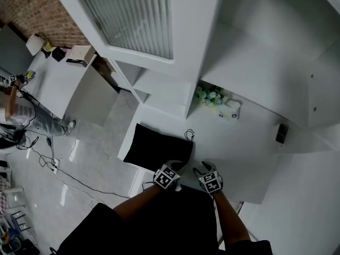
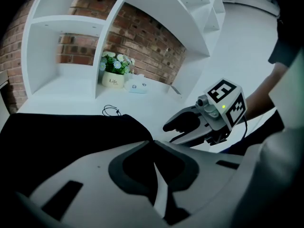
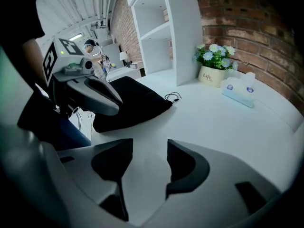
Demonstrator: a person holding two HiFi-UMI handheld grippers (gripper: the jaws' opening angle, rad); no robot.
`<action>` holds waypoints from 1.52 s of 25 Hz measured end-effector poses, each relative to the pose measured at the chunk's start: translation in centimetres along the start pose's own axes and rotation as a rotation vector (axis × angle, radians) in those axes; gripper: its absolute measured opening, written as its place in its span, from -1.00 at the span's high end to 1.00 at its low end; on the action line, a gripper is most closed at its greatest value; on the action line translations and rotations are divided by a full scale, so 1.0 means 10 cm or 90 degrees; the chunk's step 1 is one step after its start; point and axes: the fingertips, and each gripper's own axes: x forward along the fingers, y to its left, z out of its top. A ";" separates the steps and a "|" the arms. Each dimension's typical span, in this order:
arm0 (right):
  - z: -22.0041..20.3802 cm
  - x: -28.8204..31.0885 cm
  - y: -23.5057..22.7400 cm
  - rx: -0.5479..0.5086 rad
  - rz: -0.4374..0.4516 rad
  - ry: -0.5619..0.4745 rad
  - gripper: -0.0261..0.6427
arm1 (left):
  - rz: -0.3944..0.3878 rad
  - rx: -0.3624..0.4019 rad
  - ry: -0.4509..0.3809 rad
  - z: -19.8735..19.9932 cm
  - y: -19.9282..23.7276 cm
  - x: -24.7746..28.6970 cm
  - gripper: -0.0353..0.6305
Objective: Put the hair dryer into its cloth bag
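2 grippers: left gripper (image 2: 153,145) fingers, pressed together just short of the cloth bag (image 2: 61,141), could shove it instead of pinching; right gripper (image 3: 150,147) fingers spread, empty

The white counter (image 1: 234,142) carried a black cloth bag (image 1: 156,147) lying flat near its front edge. A flower pot (image 1: 210,95) and a tissue pack (image 1: 229,110) stood just beside each other at the back.
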 end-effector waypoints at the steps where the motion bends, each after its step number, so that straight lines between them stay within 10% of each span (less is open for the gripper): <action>1: -0.02 -0.03 -0.03 0.012 -0.002 0.000 0.20 | 0.002 -0.003 0.006 -0.01 0.01 0.02 0.78; 18: 0.02 -0.39 -0.16 0.106 -0.015 -0.088 0.28 | 0.009 0.003 -0.007 -0.05 -0.07 0.06 0.78; 38: 1.04 -1.34 0.49 0.158 -0.084 -0.277 0.28 | -0.017 -0.016 -0.233 0.43 -0.57 -1.09 0.71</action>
